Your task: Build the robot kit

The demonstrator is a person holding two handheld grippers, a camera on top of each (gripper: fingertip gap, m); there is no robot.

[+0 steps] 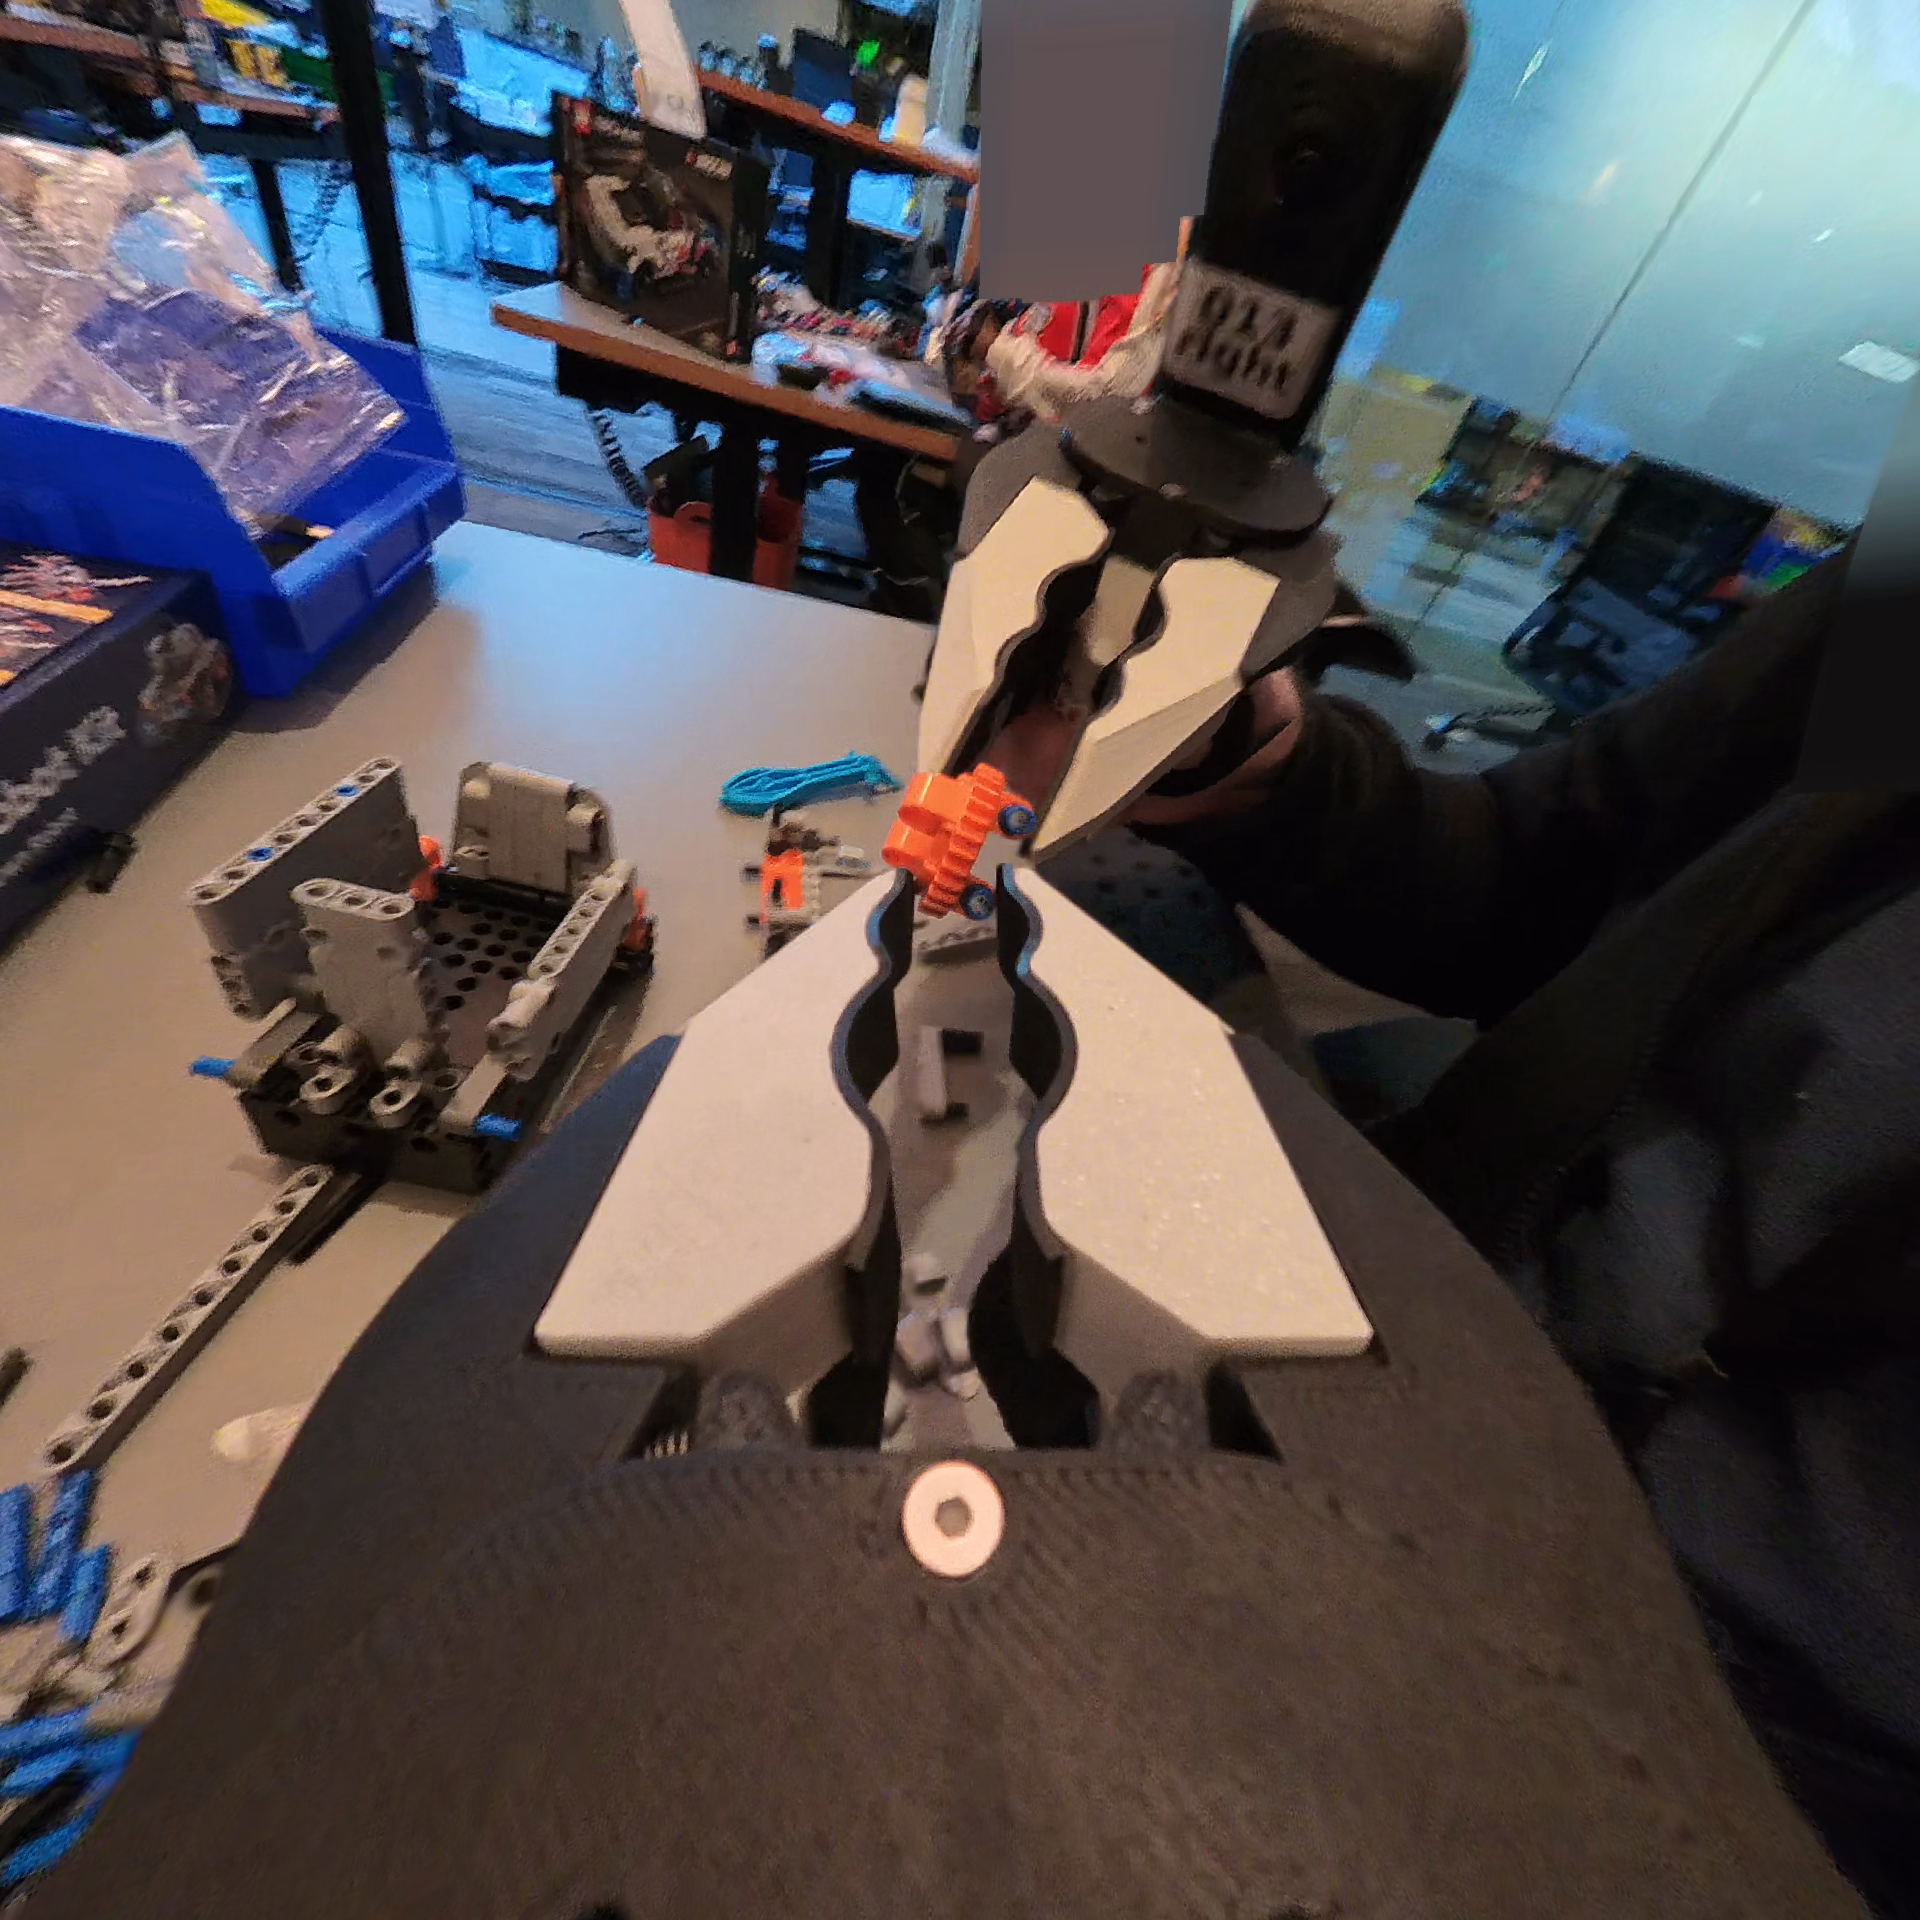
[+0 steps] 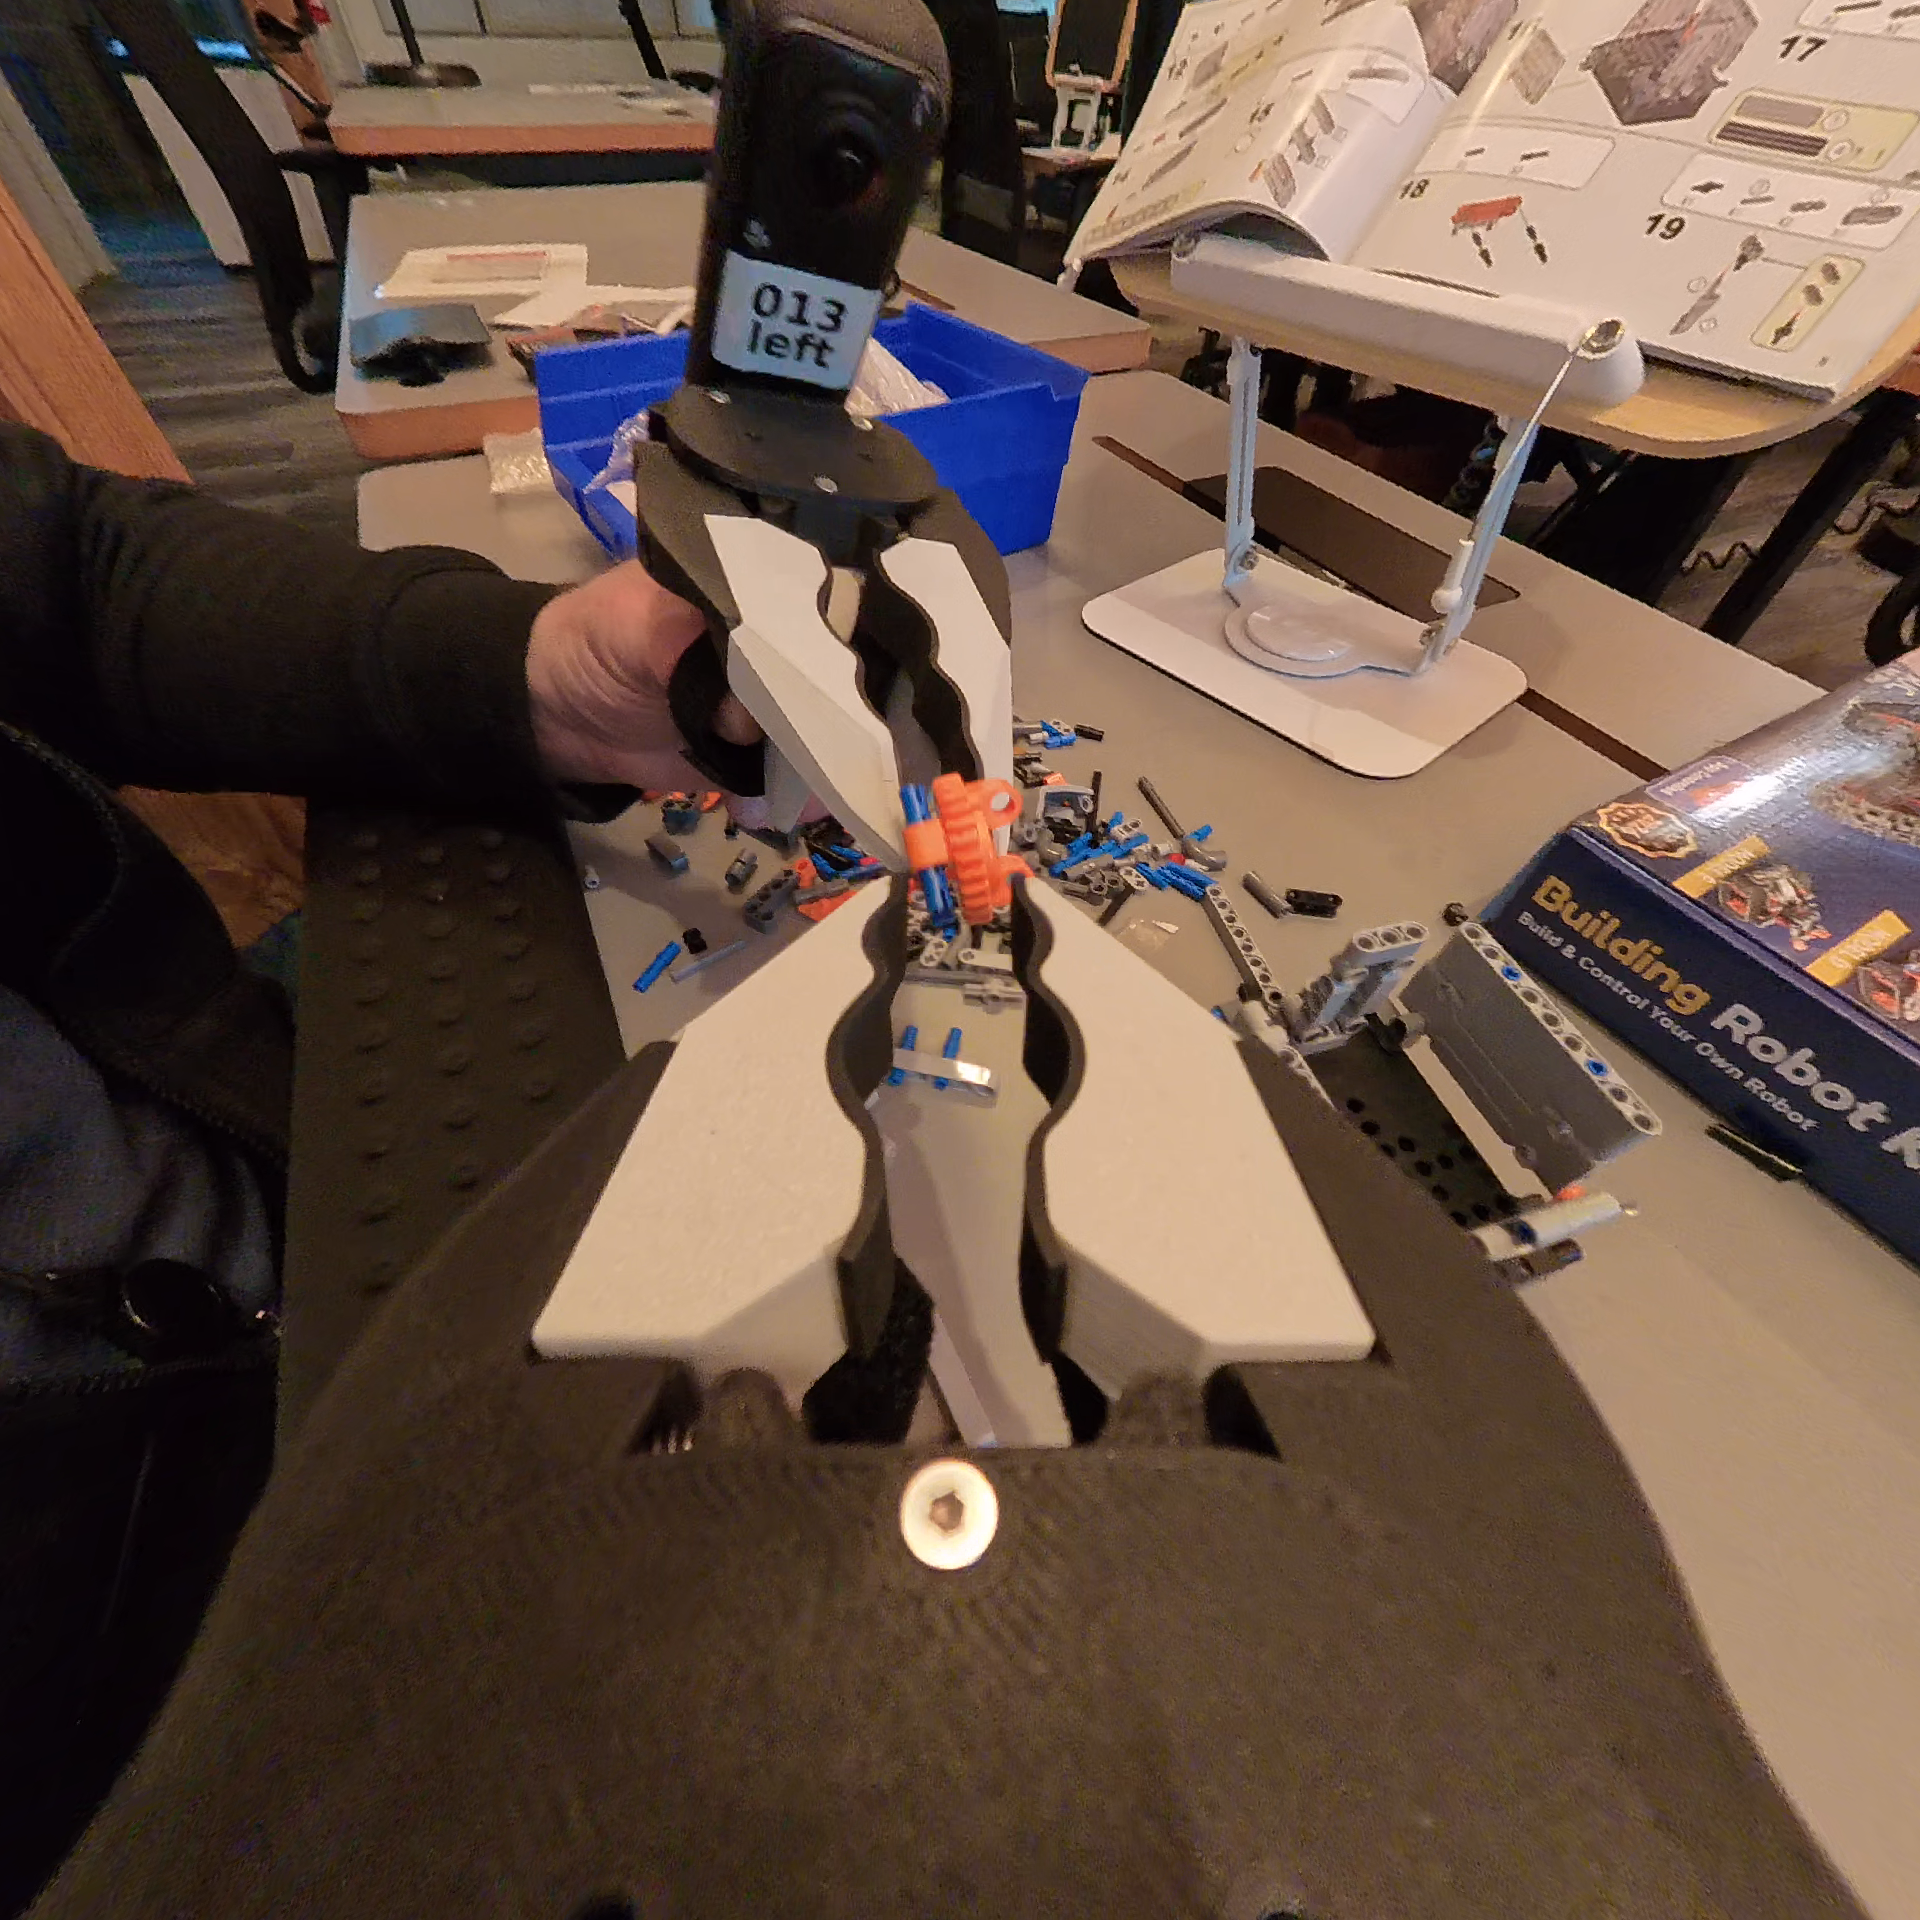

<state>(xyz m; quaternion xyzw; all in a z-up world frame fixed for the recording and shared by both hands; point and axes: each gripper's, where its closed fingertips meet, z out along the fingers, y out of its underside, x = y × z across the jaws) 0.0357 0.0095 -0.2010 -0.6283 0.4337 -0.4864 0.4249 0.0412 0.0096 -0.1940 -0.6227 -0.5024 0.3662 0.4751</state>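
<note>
An orange gear (image 1: 940, 840) with short blue pins through it hangs in the air between my two grippers, which face each other tip to tip. My left gripper (image 1: 956, 883) has its fingertips closed on the gear's lower edge. My right gripper (image 2: 958, 891) meets the gear (image 2: 966, 844) from the opposite side, its jaws pinched on it too. In the left wrist view the right gripper (image 1: 987, 810) comes down from above, held by a hand in a dark sleeve. In the right wrist view the left gripper (image 2: 940, 826) does the same.
A half-built grey and black brick frame (image 1: 416, 987) (image 2: 1475, 1049) stands on the grey table (image 1: 623, 665). Loose small parts (image 2: 1101, 862) lie scattered beneath the grippers. A blue bin (image 2: 997, 416), a dark kit box (image 2: 1766, 935), an open instruction booklet on a white stand (image 2: 1455, 135) and a teal cord (image 1: 800, 779) surround them.
</note>
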